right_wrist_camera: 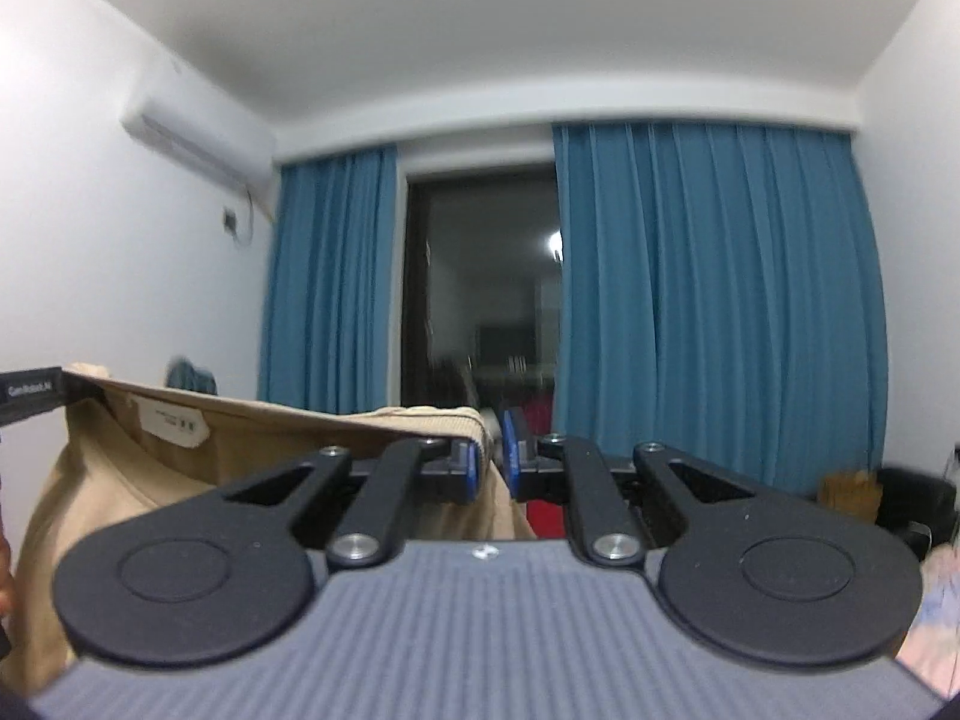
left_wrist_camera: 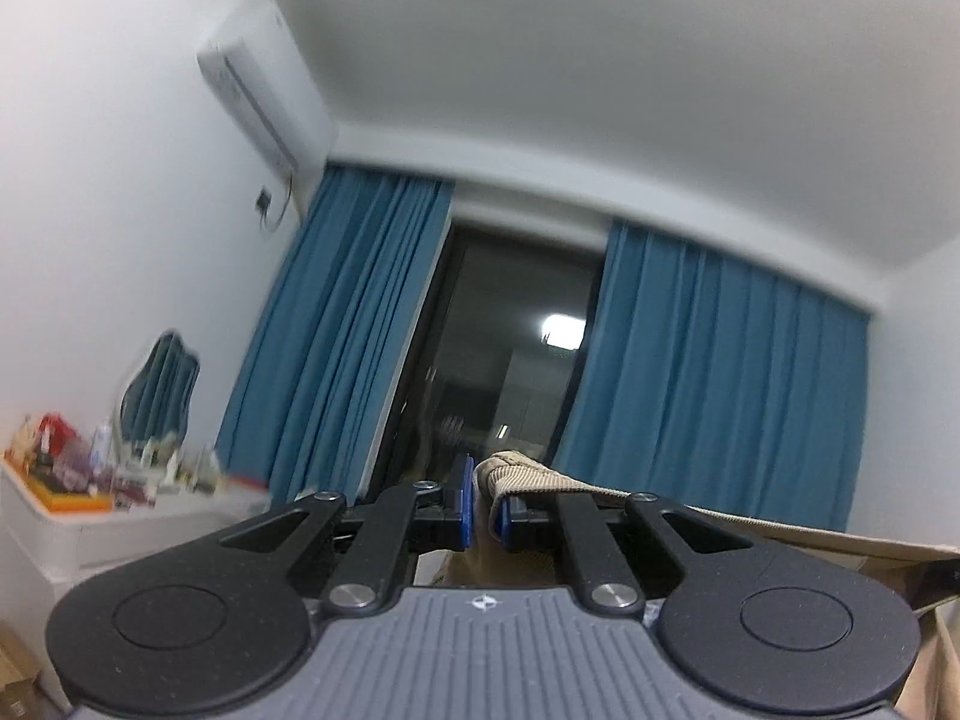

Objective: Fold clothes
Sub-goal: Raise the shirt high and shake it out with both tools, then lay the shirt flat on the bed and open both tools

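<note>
A beige garment (right_wrist_camera: pixel 240 438) with a ribbed hem and a white label hangs stretched between both grippers, held up in the air. My left gripper (left_wrist_camera: pixel 483 501) is shut on one ribbed corner of the beige garment (left_wrist_camera: pixel 528 474), which runs off to the right. My right gripper (right_wrist_camera: pixel 489 459) is shut on the other ribbed corner; the cloth spreads left and hangs down below. The tip of the left gripper (right_wrist_camera: pixel 30 396) shows at the far left of the right wrist view, holding the far corner.
Blue curtains (right_wrist_camera: pixel 714 300) frame a dark window (right_wrist_camera: pixel 486 276) ahead. An air conditioner (left_wrist_camera: pixel 264 102) is high on the left wall. A white dresser (left_wrist_camera: pixel 120 528) with a mirror and clutter stands at left. Dark objects (right_wrist_camera: pixel 912 498) sit at the lower right.
</note>
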`<action>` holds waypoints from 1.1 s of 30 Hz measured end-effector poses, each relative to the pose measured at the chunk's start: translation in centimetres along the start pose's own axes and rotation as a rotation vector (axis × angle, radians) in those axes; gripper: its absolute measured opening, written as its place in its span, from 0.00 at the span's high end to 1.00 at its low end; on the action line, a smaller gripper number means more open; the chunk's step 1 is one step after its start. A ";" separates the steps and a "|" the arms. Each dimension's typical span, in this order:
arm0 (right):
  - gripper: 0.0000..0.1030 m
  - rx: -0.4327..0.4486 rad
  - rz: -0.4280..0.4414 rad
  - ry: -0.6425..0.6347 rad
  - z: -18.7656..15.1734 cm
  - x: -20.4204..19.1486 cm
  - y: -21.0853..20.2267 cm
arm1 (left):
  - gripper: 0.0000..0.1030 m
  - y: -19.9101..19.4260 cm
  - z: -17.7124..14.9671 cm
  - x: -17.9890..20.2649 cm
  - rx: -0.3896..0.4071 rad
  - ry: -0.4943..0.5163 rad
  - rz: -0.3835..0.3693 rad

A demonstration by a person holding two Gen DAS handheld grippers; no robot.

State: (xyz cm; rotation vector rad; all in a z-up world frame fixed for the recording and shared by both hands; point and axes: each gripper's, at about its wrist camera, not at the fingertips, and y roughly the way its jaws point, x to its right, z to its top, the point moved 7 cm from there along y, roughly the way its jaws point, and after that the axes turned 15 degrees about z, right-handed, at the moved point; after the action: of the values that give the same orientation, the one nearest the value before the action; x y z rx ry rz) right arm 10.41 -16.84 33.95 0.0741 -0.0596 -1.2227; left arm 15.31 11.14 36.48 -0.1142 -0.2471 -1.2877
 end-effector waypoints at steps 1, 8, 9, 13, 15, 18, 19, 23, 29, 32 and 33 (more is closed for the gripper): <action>0.89 -0.027 -0.011 0.002 -1.6 0.8 1.8 | 0.91 2.2 -1.9 0.5 -0.023 0.019 0.013; 0.89 -0.185 -0.078 0.084 -15.0 9.0 17.4 | 0.91 20.2 -17.5 4.0 -0.183 0.119 0.098; 0.89 -0.197 -0.086 0.094 -17.3 10.2 19.7 | 0.91 22.8 -20.1 4.4 -0.201 0.129 0.108; 0.89 -0.260 -0.137 0.111 -27.5 14.2 27.5 | 0.91 32.6 -32.3 5.4 -0.280 0.178 0.134; 0.89 -0.319 -0.141 0.133 -33.0 15.7 30.6 | 0.91 37.1 -38.7 5.5 -0.362 0.205 0.151; 0.89 -0.408 -0.143 0.167 -41.3 17.9 35.0 | 0.91 42.5 -48.0 5.1 -0.475 0.256 0.178; 0.89 -0.436 -0.142 0.175 -43.8 18.4 35.8 | 0.91 44.1 -50.7 4.9 -0.505 0.281 0.185; 0.89 -0.530 -0.150 0.237 -51.7 19.7 38.2 | 0.91 47.0 -59.8 3.9 -0.573 0.390 0.182; 0.81 -0.601 -0.182 0.285 -55.6 20.5 40.2 | 0.76 47.7 -65.2 3.5 -0.606 0.468 0.182; 0.54 -0.647 -0.153 0.275 -55.4 19.9 40.1 | 0.57 47.2 -65.3 4.2 -0.605 0.517 0.181; 0.43 -0.662 -0.135 0.272 -55.1 19.7 40.1 | 0.43 47.1 -64.6 4.6 -0.600 0.539 0.175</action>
State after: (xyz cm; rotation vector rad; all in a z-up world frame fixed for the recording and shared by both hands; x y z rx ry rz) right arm 59.44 -20.43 -17.25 -0.3382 0.5938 -1.3039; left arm 69.26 5.65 -22.46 -0.2843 0.6050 -1.1372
